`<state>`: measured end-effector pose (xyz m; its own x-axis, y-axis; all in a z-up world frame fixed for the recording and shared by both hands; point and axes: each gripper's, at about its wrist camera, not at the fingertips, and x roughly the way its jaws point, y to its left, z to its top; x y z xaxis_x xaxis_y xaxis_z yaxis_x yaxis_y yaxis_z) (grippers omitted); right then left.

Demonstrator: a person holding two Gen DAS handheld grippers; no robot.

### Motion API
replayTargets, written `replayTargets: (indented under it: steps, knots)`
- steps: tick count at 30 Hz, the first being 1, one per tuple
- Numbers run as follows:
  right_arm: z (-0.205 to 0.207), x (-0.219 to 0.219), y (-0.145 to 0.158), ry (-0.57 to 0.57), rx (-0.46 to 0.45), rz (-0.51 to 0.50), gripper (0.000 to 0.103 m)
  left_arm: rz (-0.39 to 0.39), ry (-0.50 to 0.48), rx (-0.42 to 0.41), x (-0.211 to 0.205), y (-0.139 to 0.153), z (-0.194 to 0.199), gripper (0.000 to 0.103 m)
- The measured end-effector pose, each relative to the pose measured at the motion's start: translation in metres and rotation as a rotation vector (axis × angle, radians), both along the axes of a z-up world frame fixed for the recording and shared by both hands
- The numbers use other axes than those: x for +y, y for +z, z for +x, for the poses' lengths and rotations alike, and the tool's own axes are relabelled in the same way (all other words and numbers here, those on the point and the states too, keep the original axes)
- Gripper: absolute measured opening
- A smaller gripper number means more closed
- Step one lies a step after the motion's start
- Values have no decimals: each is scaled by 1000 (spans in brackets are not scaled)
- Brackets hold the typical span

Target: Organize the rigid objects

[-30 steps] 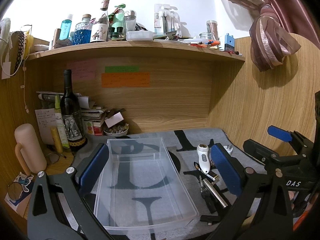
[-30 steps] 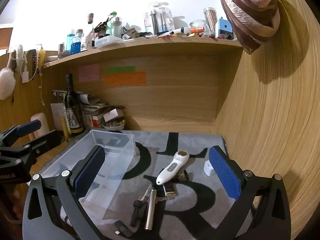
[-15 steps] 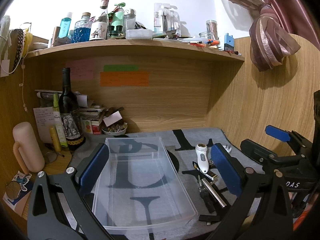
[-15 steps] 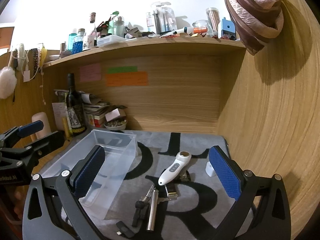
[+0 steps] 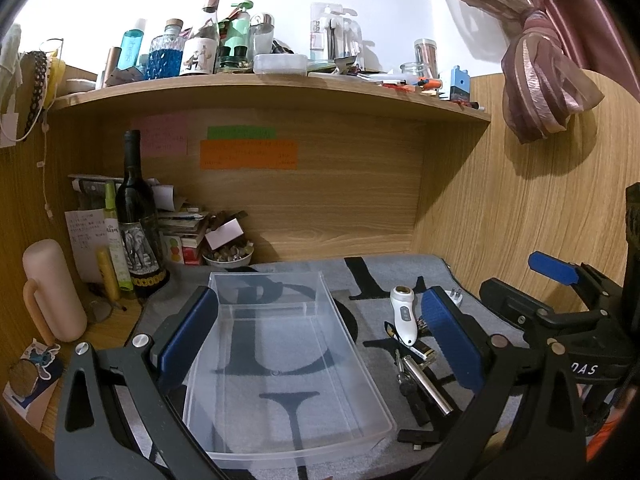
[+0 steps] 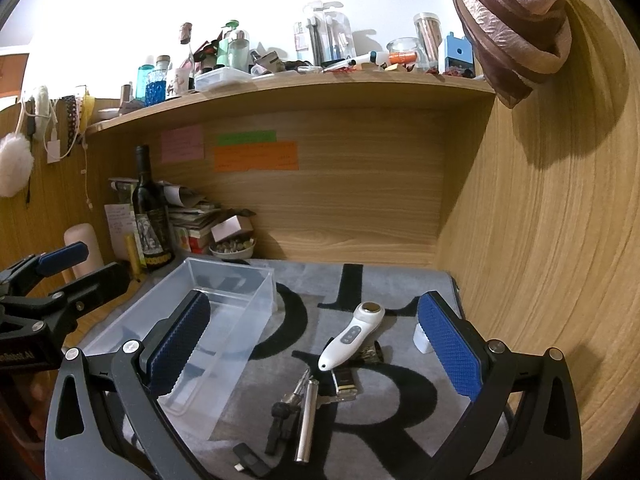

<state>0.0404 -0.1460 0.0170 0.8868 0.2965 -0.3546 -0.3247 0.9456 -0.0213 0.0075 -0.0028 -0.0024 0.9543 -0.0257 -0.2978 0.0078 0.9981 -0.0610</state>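
A clear plastic bin (image 5: 280, 360) lies empty on the grey mat; it also shows in the right wrist view (image 6: 224, 320). My left gripper (image 5: 320, 340) is open and empty, hovering over the bin. Right of the bin lie a white handheld device (image 6: 350, 338), a silver metal tube (image 6: 306, 420), black keys (image 6: 282, 412), a small black piece (image 6: 250, 458) and a white plug (image 6: 422, 338). The device (image 5: 405, 314) and tube (image 5: 426, 384) also show in the left wrist view. My right gripper (image 6: 316, 352) is open and empty above these items.
A wine bottle (image 5: 138, 216), a pink cylinder (image 5: 52, 290), stacked papers and a small bowl (image 5: 228, 256) crowd the back left. A cluttered shelf (image 5: 272, 88) runs overhead. A wooden wall (image 6: 540, 240) closes the right side.
Both views have shifted slightly; the grippers stay open and empty. No object has moved.
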Motion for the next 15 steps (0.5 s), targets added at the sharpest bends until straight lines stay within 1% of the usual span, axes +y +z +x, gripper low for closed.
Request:
replayTargets:
  steps: [9,15]
  knots:
    - [9,2,-4,13,27,19,103,-16,-14,21,6,-5,9,103]
    - [21,3,-7,19,44,15,103,-35,4,48,20,-8,21,103]
